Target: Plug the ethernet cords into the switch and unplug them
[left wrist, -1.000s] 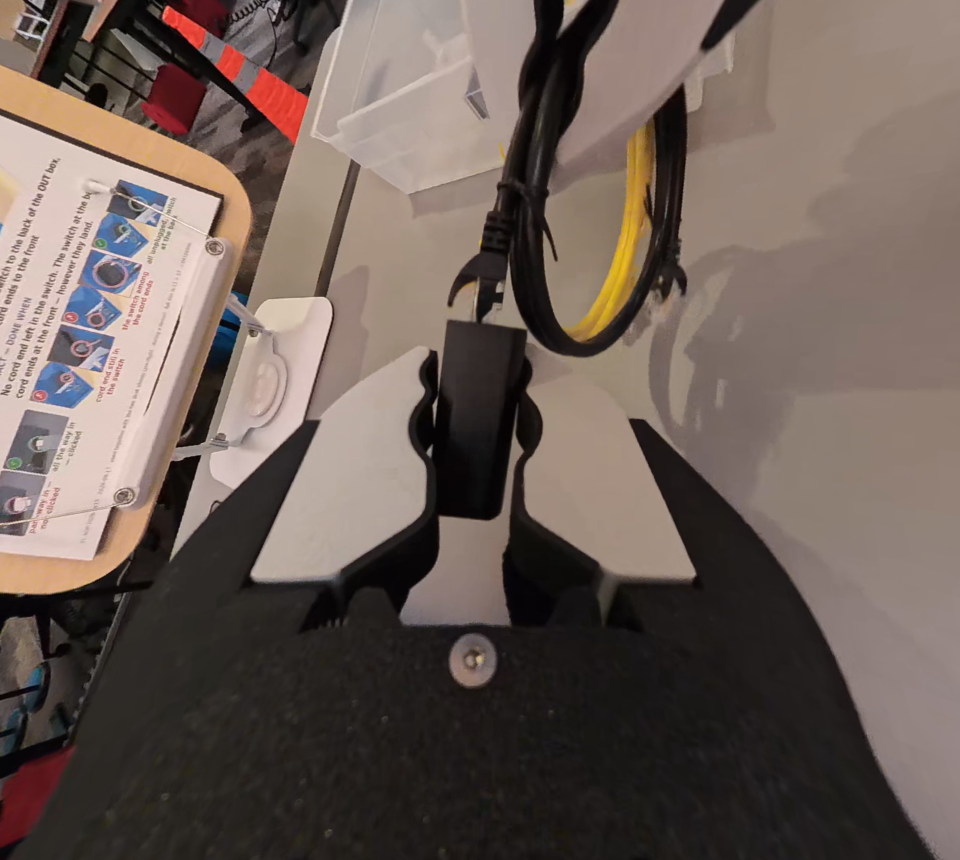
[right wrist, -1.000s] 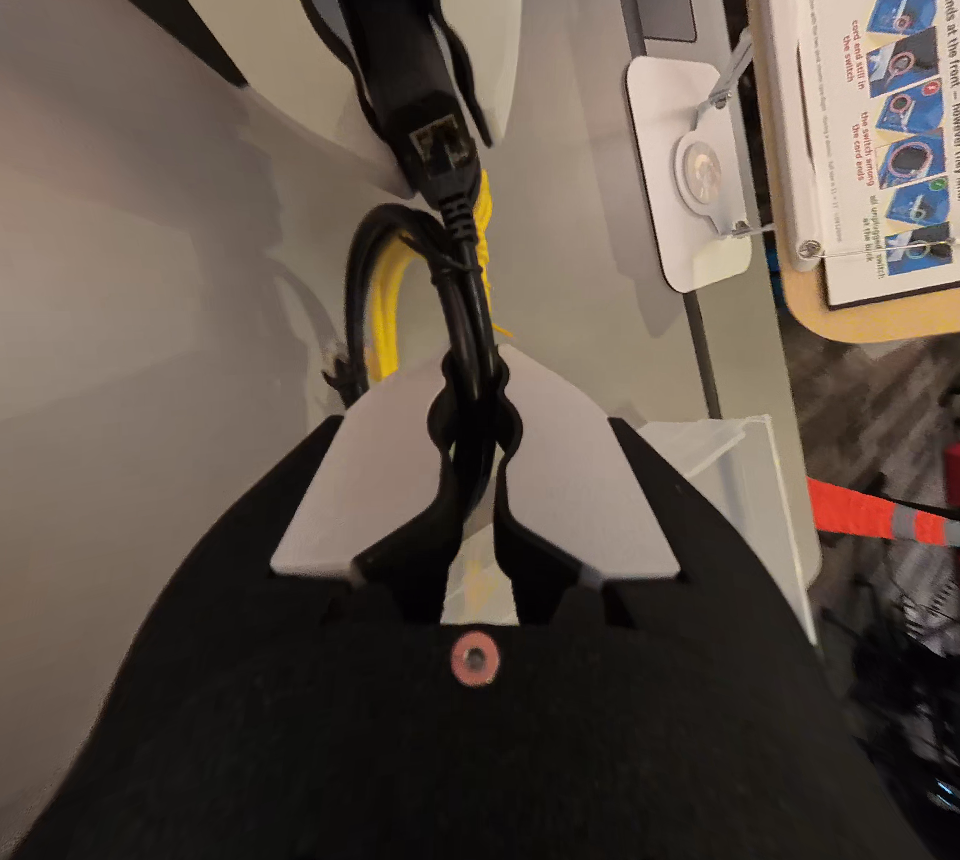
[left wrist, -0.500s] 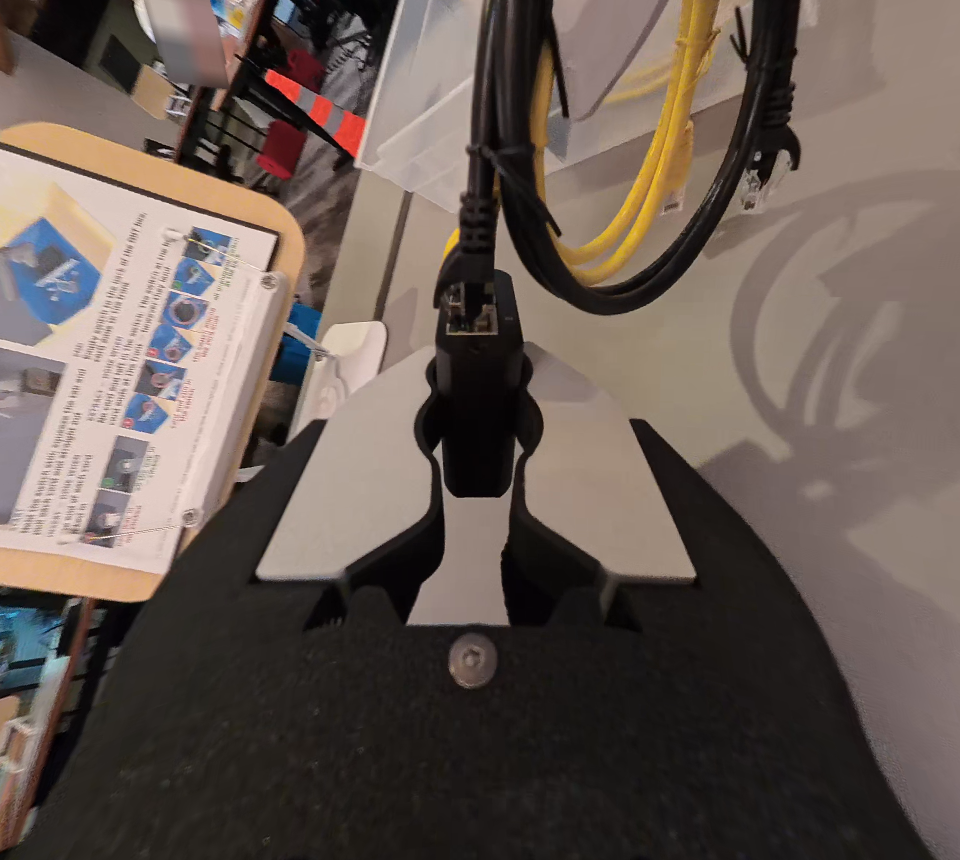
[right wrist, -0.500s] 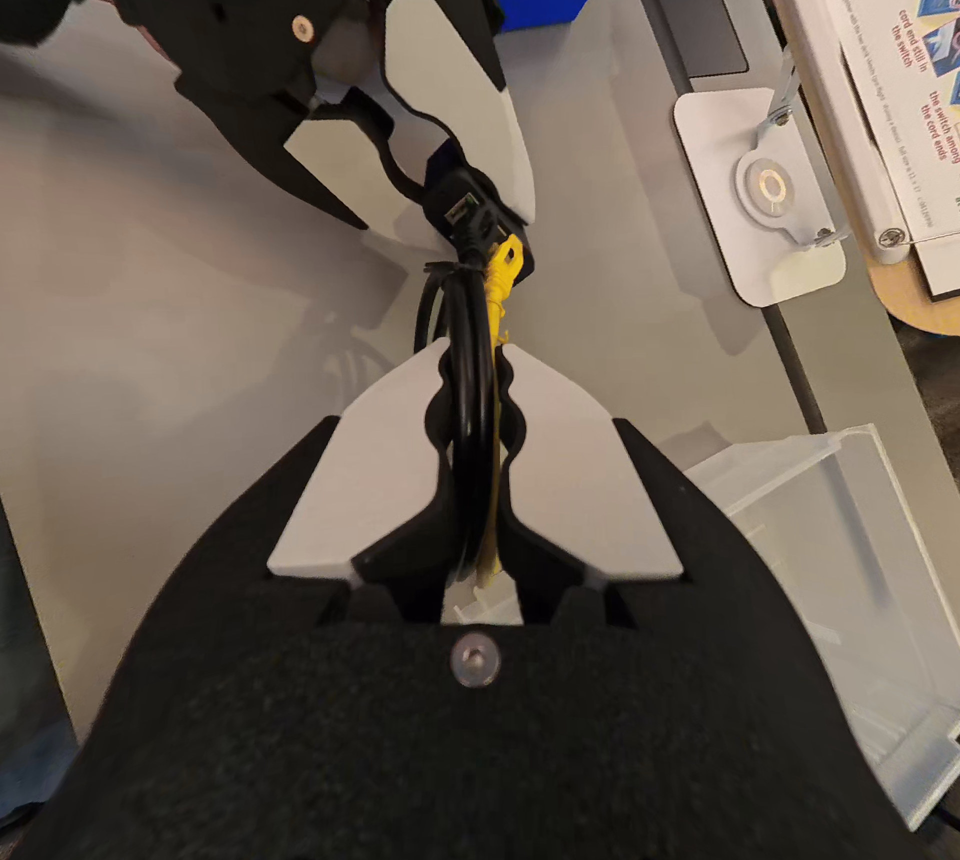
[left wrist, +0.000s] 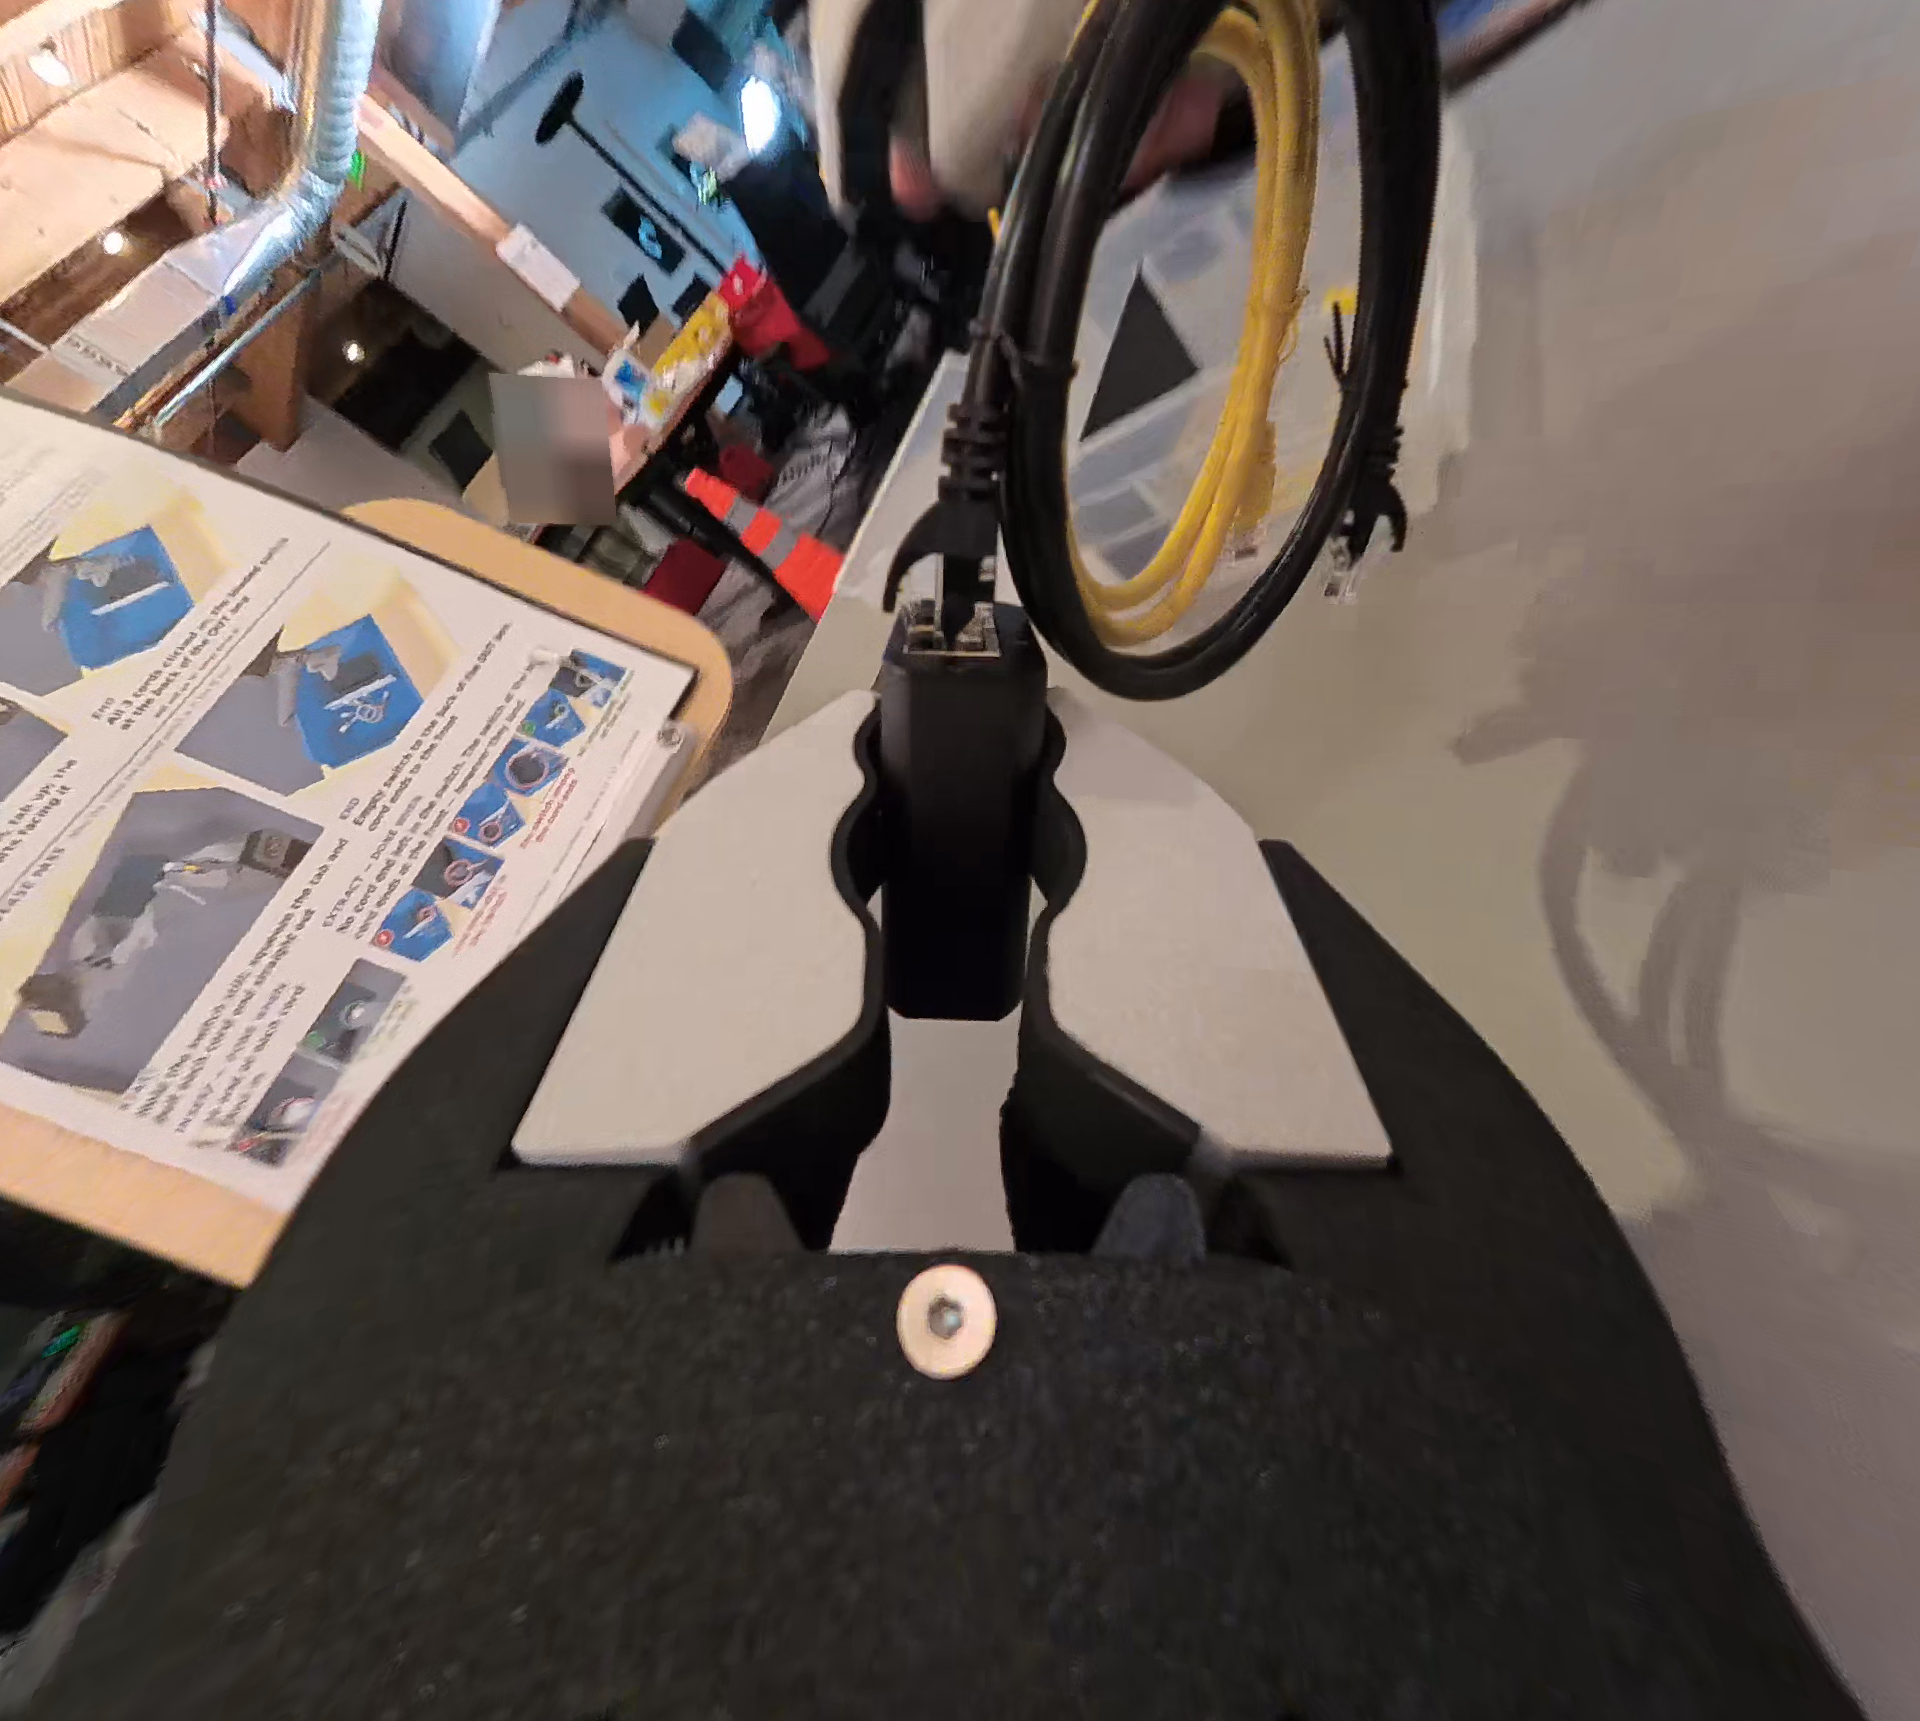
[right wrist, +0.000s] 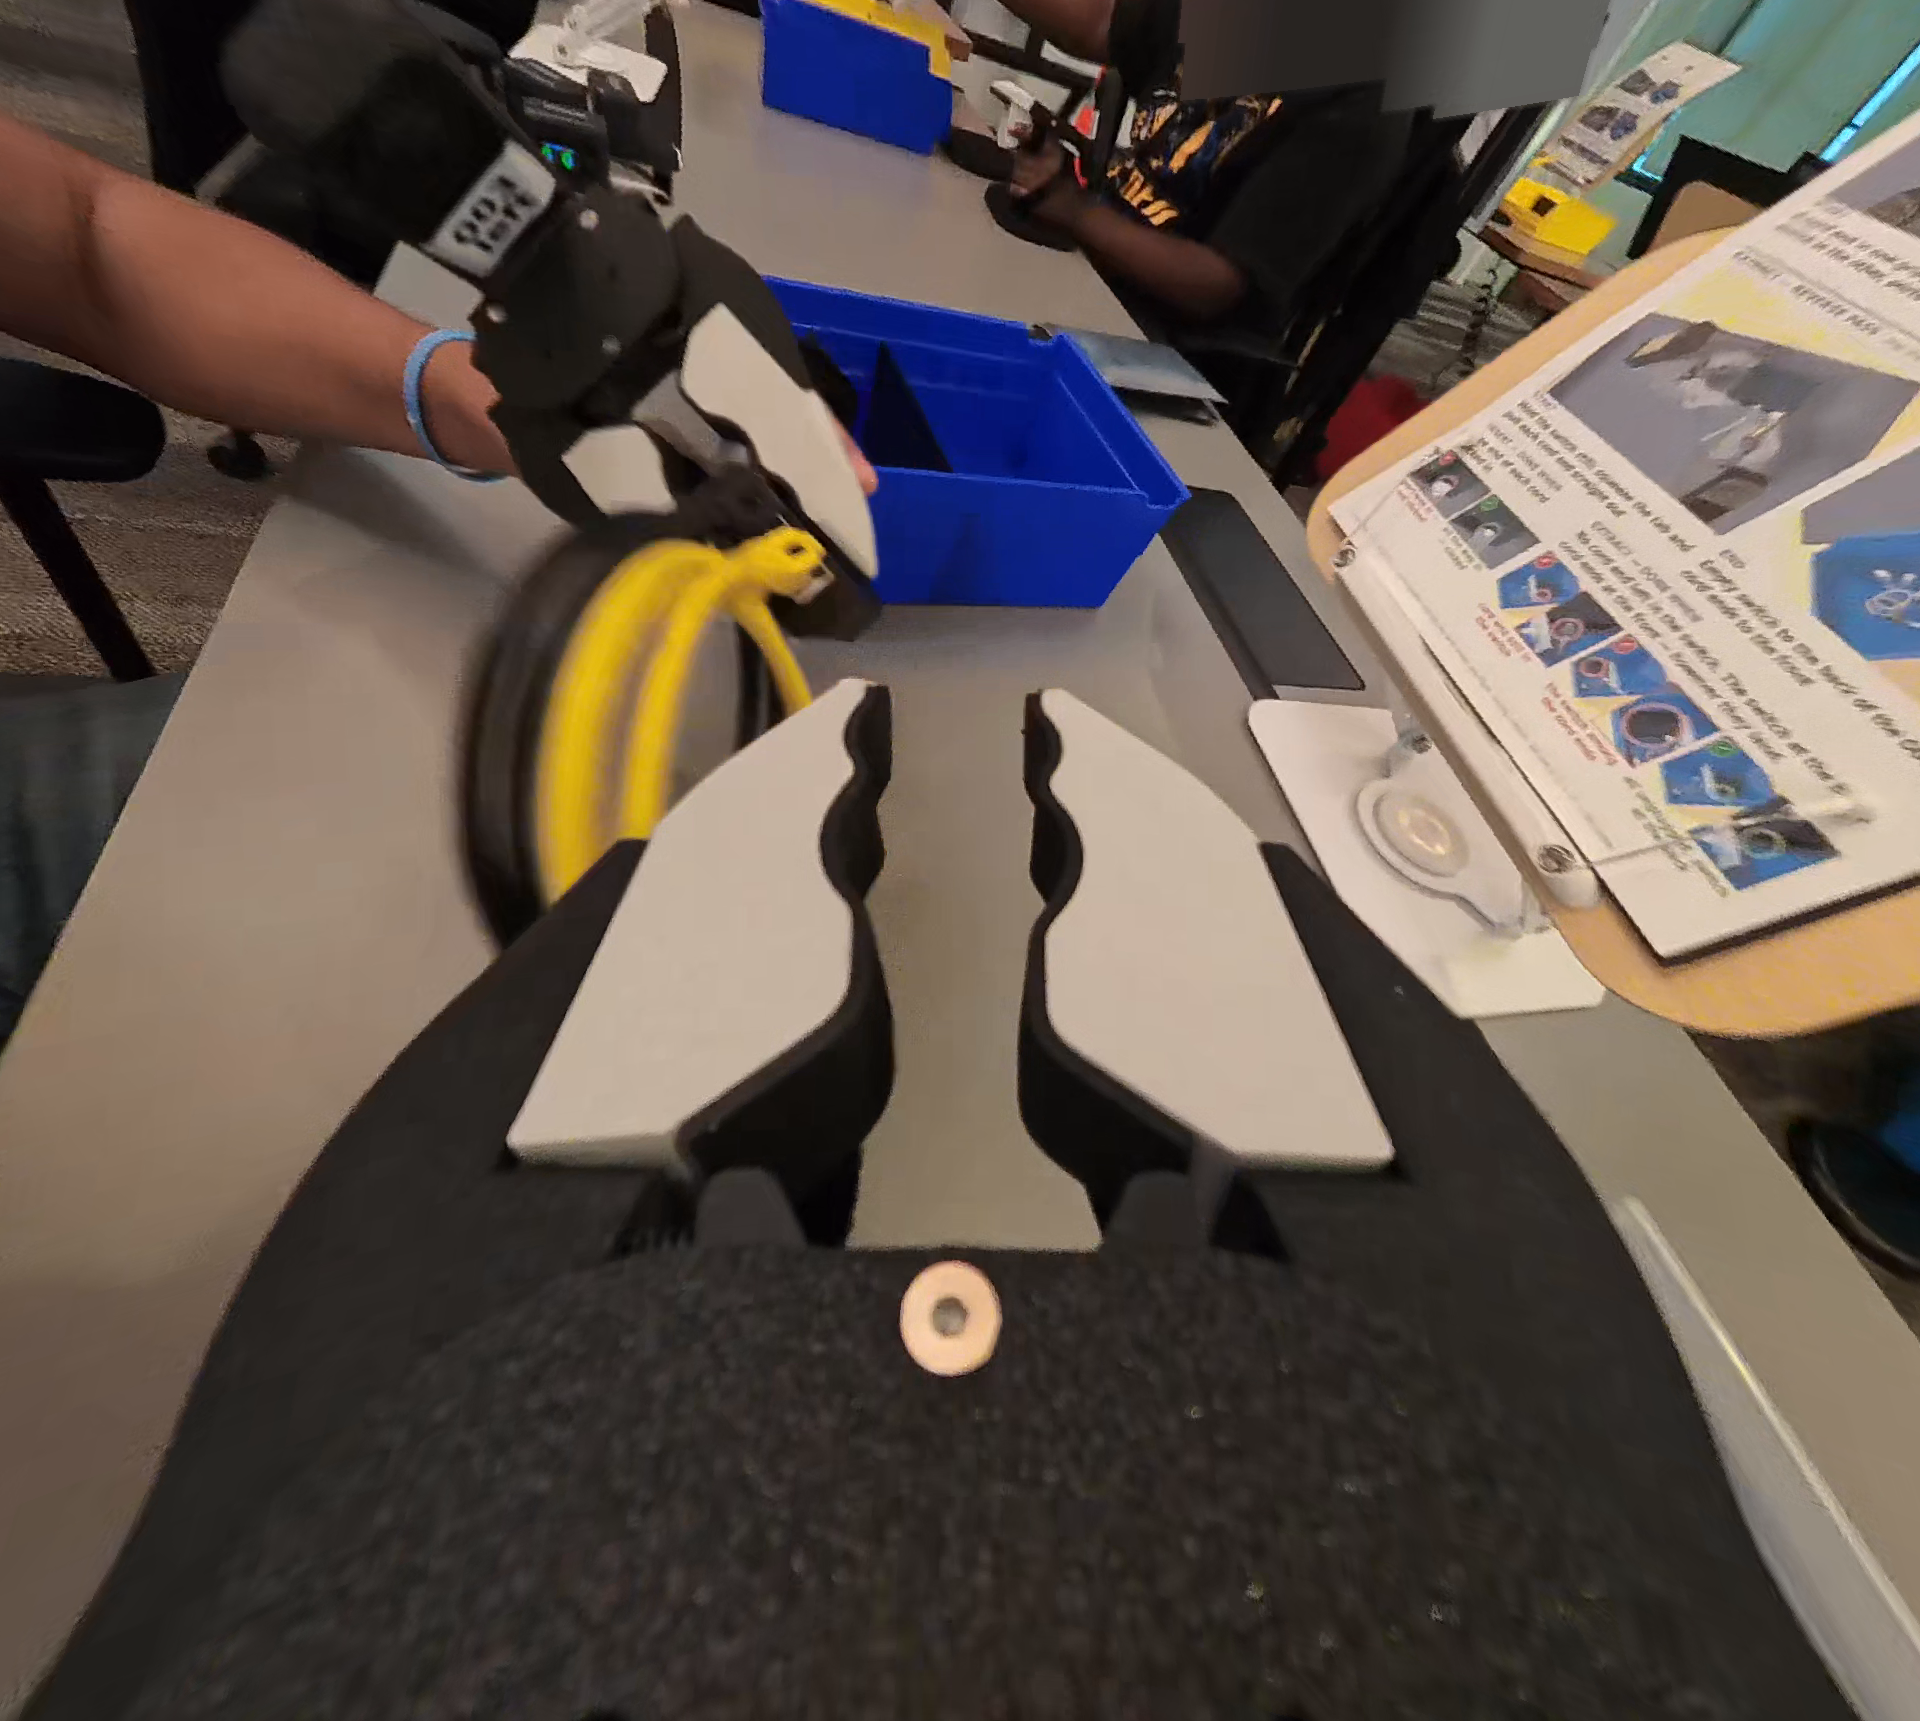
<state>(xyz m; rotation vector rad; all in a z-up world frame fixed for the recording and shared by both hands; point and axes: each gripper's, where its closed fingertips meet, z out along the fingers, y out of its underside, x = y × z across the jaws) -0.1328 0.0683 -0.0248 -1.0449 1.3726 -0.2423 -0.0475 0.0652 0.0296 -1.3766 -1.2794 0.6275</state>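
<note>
In the left wrist view, the left gripper point(left wrist: 956, 798) fills the lower part of the frame, and its two fingers point(left wrist: 758, 892) are closed on a black switch point(left wrist: 956, 840), a narrow box that stands between them with both pads pressing on its sides. At the far end of the switch, near the centre of the frame, the plug of a black ethernet cord point(left wrist: 1392, 237) sits in a port. This cord makes a round coil in the upper middle of the frame, and a yellow ethernet cord point(left wrist: 1268, 383) is coiled inside it. The free plug of the black cord hangs at the right side of the coil. Behind the coil, a clear plastic bin point(left wrist: 1174, 424) is on the grey table point(left wrist: 1662, 528). At the left of the frame there is a printed instruction sheet point(left wrist: 260, 788) on a wooden board.

In the right wrist view, the right gripper point(right wrist: 956, 798) is at the bottom, and its fingers point(right wrist: 1153, 923) stand apart with only bare table visible between them. To the left, above the fingers, the two coils appear blurred under the left gripper. Farther, in the middle of the frame, a blue bin point(right wrist: 1018, 518) stands on the table. At the top of the frame another person sits at the far end.
</note>
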